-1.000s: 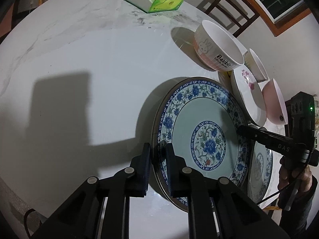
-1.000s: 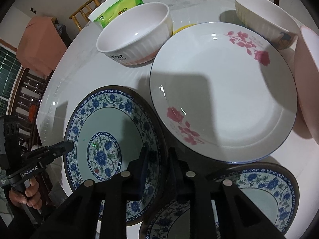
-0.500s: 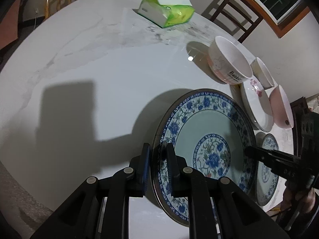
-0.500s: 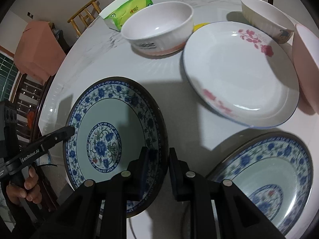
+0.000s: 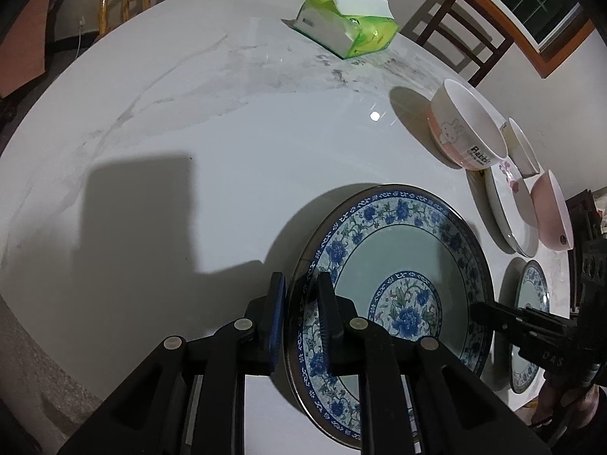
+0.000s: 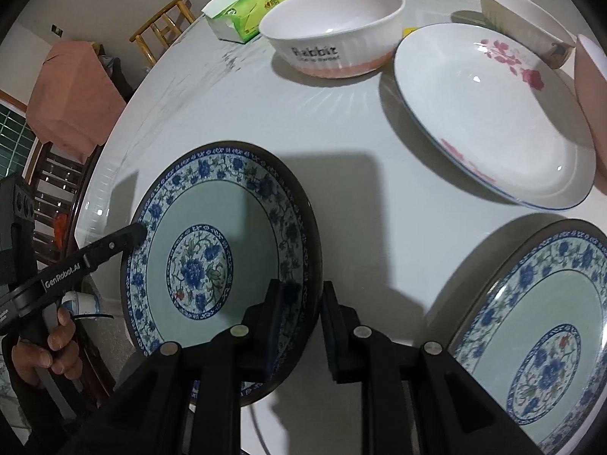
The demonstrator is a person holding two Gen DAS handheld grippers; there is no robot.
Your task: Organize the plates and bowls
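1. Left tongs [image 5: 297, 295]: clamped on the near rim of the round blue-and-white floral porcelain plate [image 5: 402, 261], one finger under the rim, the other on the patterned border.
2. Right tongs [image 6: 299, 303]: clamped on the opposite rim of the same blue-and-white floral plate [image 6: 212, 242], one pad on the border, the other outside the edge.
3. Held between both tongs above the round white marble-look table [image 5: 212, 151]; tilted slightly in the left wrist view.
4. Just right of the right tongs: a second round blue-and-white floral plate [image 6: 542, 337], flat on the table.
5. Ahead and right of the right tongs: a white shallow plate with pink flowers and a thin blue rim [image 6: 493, 113].
6. Straight ahead, beyond the held plate: a white ribbed bowl with a pink base and the word "Rabbit" [image 6: 334, 30].
7. Far right edge: a pink bowl [image 6: 590, 87]; behind the flowered plate, a cream bowl [image 6: 523, 19].
8. Farther ahead, left of the Rabbit bowl: a green tissue pack [image 6: 254, 3].
9. A hand [image 6: 45, 345] on the left tongs' grip at the lower left of the right wrist view.
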